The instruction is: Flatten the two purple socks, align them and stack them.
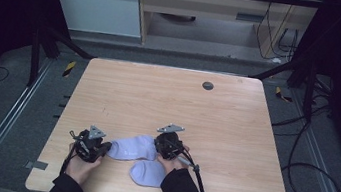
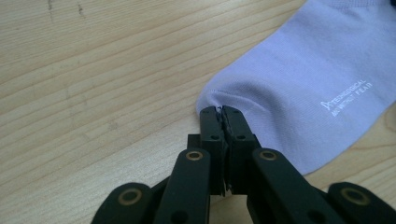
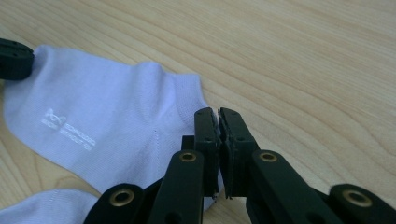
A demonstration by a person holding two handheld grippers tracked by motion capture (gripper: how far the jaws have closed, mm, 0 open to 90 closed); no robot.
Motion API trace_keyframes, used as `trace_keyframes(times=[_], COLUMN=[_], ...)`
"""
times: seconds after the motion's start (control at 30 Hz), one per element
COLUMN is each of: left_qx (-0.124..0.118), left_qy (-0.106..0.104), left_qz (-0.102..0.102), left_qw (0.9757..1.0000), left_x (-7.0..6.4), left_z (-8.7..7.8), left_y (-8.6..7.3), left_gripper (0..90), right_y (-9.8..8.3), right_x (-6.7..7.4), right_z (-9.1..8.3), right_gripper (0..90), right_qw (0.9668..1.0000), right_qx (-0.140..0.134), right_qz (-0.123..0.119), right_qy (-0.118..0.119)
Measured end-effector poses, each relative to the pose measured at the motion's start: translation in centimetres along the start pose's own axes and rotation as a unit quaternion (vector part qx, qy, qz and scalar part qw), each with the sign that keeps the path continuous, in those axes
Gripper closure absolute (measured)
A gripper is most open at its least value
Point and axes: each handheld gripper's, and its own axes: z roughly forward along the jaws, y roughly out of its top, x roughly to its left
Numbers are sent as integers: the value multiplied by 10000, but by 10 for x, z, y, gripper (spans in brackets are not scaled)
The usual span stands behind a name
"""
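A lilac sock (image 1: 132,148) lies flat near the table's front edge, stretched between my two grippers. My left gripper (image 1: 108,149) sits at its left end; in the left gripper view the jaws (image 2: 219,111) are shut, pinching the sock's (image 2: 299,79) rounded tip. My right gripper (image 1: 158,147) is at the sock's other end; in the right gripper view its jaws (image 3: 218,113) are shut on the edge of the sock (image 3: 102,121). A second lilac sock (image 1: 147,172) lies just in front, partly under the first sock and my right wrist, its corner (image 3: 42,207) visible.
The wooden table (image 1: 168,100) has a dark round grommet (image 1: 208,85) near its far edge. Metal rails run along both sides, and black cables (image 1: 314,172) loop on the floor at the right. The left gripper's tip (image 3: 14,58) lies on the sock's far end.
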Motion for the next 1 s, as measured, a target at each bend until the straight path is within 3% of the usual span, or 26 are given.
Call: trace_keyframes(times=[0.1, 0.3, 0.5, 0.7, 0.87, 1.0], left_qx=[-130, -465, -582, -773, -741, -734], left_qy=[-7, -71, -174, -357, -557, -697], left_qz=[35, -103, -160, -111, -13, 125], left_qw=[9999, 9988, 9980, 9963, 9957, 9948], left_x=[-2, 2, 2, -11, -25, -38], left_z=[-6, -20, -27, -40, -44, -45], left_y=[3, 7, 10, 17, 20, 22], left_gripper=[878, 881, 882, 882, 882, 882], right_y=[2, 12, 17, 24, 23, 15], right_x=[2, 5, 8, 10, 6, 0], right_z=[-4, -17, -24, -46, -70, -85], right_gripper=[869, 872, 873, 872, 872, 872], right_qw=[10000, 9993, 9990, 9982, 9979, 9981], right_qx=[-88, -346, -392, -489, -469, -407], right_qz=[-2, -8, -70, -184, -393, -407], right_qy=[26, 142, 219, 283, 205, 209])
